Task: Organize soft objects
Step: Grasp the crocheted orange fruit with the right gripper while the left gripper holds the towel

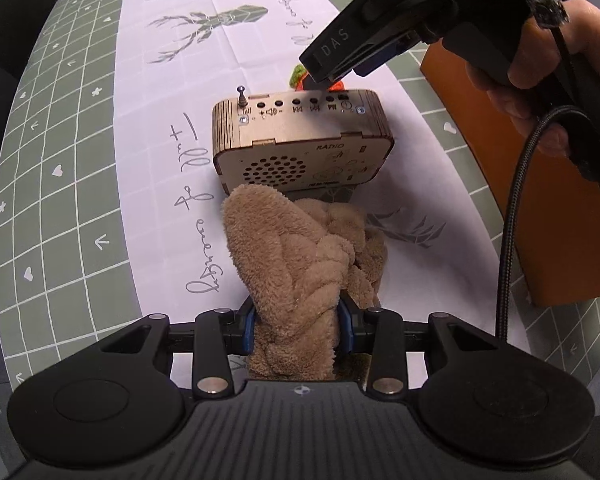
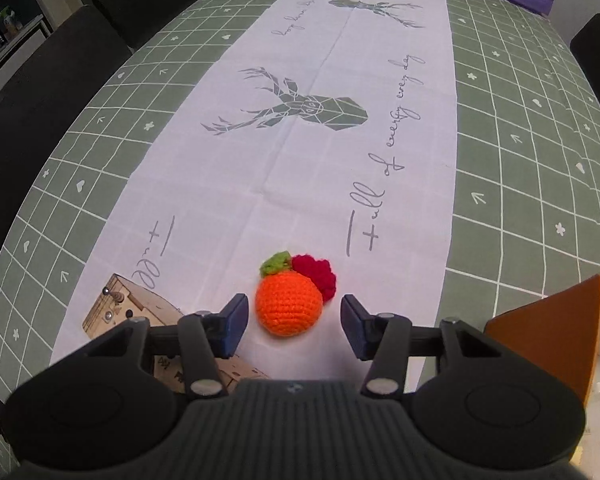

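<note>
My left gripper (image 1: pixel 298 326) is shut on a brown plush toy (image 1: pixel 296 256), which hangs forward over the white table runner toward a wooden radio. My right gripper (image 2: pixel 290 322) is open, its blue pads either side of an orange crocheted ball (image 2: pixel 288 302) with a green leaf and a red crocheted piece (image 2: pixel 318 278) beside it. The pads do not touch the ball. In the left wrist view the right gripper (image 1: pixel 324 76) hovers just behind the radio, hiding most of the orange ball (image 1: pixel 300 76).
A wooden radio (image 1: pixel 300 136) stands on the runner just beyond the plush toy; its corner shows in the right wrist view (image 2: pixel 120 308). An orange box (image 1: pixel 540 184) with a white lining (image 2: pixel 540 328) stands on the right. Dark chairs line the table's left side.
</note>
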A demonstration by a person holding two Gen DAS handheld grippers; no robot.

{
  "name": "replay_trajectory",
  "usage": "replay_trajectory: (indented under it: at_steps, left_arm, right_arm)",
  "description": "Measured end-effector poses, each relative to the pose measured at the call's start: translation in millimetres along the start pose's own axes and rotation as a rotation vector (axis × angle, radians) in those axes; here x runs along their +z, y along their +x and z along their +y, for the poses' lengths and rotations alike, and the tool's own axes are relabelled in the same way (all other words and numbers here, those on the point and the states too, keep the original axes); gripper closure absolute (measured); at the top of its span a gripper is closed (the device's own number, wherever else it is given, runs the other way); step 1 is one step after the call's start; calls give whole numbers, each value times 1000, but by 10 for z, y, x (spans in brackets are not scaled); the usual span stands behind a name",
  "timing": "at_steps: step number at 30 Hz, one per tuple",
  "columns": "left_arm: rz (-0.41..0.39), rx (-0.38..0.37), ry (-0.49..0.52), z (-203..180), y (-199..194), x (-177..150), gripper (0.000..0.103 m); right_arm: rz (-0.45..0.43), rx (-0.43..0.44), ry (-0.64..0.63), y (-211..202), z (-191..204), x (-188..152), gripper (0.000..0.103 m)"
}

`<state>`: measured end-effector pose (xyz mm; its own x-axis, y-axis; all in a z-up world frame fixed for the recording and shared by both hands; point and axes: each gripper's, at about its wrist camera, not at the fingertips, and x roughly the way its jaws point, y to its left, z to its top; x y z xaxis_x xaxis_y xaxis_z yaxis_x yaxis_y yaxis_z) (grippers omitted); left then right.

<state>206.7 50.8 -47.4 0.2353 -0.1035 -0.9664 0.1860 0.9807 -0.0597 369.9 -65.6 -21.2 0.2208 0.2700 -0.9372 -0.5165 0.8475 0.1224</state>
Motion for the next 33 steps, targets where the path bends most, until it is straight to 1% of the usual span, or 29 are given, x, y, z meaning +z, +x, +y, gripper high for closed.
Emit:
replay_trajectory:
  at_steps: [5, 6, 7, 8, 16, 20, 26, 33]
  left_arm:
    - [33, 23, 25, -7, 64, -10, 60]
    - [36, 26, 27, -6, 74, -16, 60]
    - [39, 27, 28, -2, 85, -19, 60]
    - [41, 28, 27, 5, 92, -21, 60]
    - [35, 35, 31, 20, 69, -62, 60]
    - [32, 47, 57, -46, 17, -73, 60]
    - [15, 86, 107, -208, -133, -72, 61]
    - [-43, 96, 146, -419, -461, -91, 61]
  right_arm:
    - [13, -23, -14, 105, 45, 3, 53]
    - [17, -23, -13, 122, 44, 7, 55]
    - [20, -21, -9, 137, 46, 8, 60]
    - [19, -13, -4, 141, 44, 9, 63]
    - [-9, -40, -26, 70, 105, -21, 64]
    - [-42, -52, -57, -114, 139, -43, 64]
    - [-110, -79, -90, -518, 127, -88, 64]
    - [-179, -113, -133, -1048, 44, -277, 64]
